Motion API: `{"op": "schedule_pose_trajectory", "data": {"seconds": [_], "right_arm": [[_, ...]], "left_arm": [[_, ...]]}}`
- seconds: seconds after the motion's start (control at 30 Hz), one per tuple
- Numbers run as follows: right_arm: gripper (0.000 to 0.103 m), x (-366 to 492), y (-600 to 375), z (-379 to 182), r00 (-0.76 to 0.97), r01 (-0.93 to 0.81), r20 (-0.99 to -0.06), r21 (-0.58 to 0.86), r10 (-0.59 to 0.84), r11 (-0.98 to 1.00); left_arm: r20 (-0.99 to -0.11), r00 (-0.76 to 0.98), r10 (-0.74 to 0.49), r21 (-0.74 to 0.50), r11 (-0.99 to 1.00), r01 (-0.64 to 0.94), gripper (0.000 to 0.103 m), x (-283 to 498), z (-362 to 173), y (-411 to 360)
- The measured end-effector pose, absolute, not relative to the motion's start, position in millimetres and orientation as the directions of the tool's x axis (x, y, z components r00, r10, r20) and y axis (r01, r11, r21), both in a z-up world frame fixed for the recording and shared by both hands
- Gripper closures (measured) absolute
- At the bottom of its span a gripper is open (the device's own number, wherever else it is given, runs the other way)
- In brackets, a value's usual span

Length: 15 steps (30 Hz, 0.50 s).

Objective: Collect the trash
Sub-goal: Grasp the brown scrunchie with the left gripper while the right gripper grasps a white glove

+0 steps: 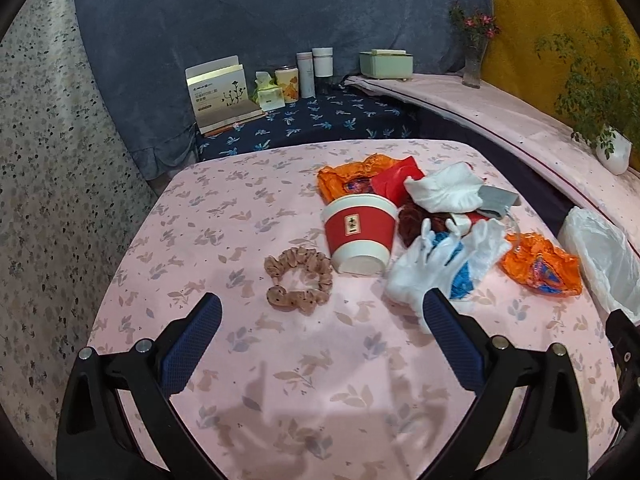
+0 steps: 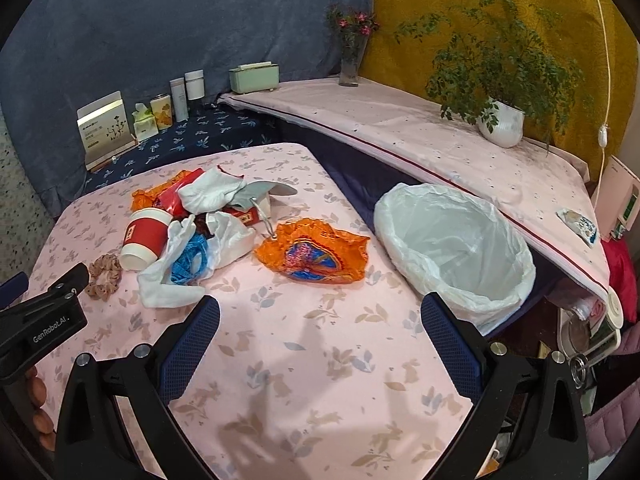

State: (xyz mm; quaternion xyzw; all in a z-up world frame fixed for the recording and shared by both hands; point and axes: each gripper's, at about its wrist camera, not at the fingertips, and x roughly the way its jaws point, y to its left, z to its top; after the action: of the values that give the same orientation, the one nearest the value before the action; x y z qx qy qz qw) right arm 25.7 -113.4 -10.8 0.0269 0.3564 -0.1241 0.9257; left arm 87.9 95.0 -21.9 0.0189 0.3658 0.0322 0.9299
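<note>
1. Two grippers were over the desk (image 1: pixel 200 220) covered with a pink cloth printed with leaves and rabbits: the left gripper (image 1: pixel 320 320) and the right gripper (image 2: pixel 320 322) both had their blue-padded jaws spread wide, and nothing was between them.
2. A red and white paper cup (image 1: pixel 360 236) lay on its side near the middle of the desk, with its bottom toward the left camera.
3. A beige dotted fabric scrunchie (image 1: pixel 298 280) lay just beside the cup, on its left side.
4. A crumpled white plastic glove (image 1: pixel 432 264) with a blue piece under it lay just to the right of the cup.
5. Behind them was a heap: an orange foil wrapper (image 1: pixel 344 180), a red paper, and white and grey cloth pieces, all touching one another.
6. A second orange foil wrapper (image 2: pixel 316 252) with a blue and red print lay apart from the heap, between it and the bin.
7. The round bin lined with a white plastic bag (image 2: pixel 452 248) stood at the right edge of the desk, and it looked empty inside.
</note>
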Motion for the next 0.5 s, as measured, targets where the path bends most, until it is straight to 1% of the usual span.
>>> {"op": "schedule_pose_trajectory", "data": {"seconds": [0.13, 0.2, 0.3, 0.4, 0.47, 0.5], "right_arm": [[0.007, 48.2, -92.6, -20.6, 0.722, 0.206, -0.673, -0.012, -0.160, 0.979], [0.009, 59.4, -81.6, -24.8, 0.724, 0.189, -0.674, -0.009, -0.145, 0.982], [0.014, 77.7, -66.3, -32.4, 0.722, 0.161, -0.682, 0.003, -0.115, 0.987], [0.021, 96.1, -55.7, -40.9, 0.715, 0.136, -0.696, 0.047, -0.065, 0.990], [0.029, 107.9, -50.0, -47.0, 0.705, 0.121, -0.709, 0.080, -0.029, 0.989], [0.030, 114.0, -47.0, -50.0, 0.700, 0.114, -0.714, 0.091, -0.015, 0.989]], "left_arm": [[-0.703, 0.708, 0.073, 0.053, 0.997, -0.051, 0.007, 110.5, -38.7, 116.6], [-0.708, 0.702, 0.079, 0.056, 0.997, -0.056, 0.007, 120.6, -47.7, 125.0], [-0.732, 0.679, 0.052, 0.030, 0.999, -0.044, 0.007, 137.5, -62.3, 135.9], [-0.746, 0.665, 0.033, 0.014, 0.999, -0.033, 0.007, 149.3, -73.7, 141.4], [-0.753, 0.657, 0.023, 0.007, 1.000, -0.027, 0.007, 156.8, -80.3, 143.0], [-0.758, 0.652, 0.008, -0.004, 1.000, -0.018, 0.007, 159.6, -83.5, 143.5]]}}
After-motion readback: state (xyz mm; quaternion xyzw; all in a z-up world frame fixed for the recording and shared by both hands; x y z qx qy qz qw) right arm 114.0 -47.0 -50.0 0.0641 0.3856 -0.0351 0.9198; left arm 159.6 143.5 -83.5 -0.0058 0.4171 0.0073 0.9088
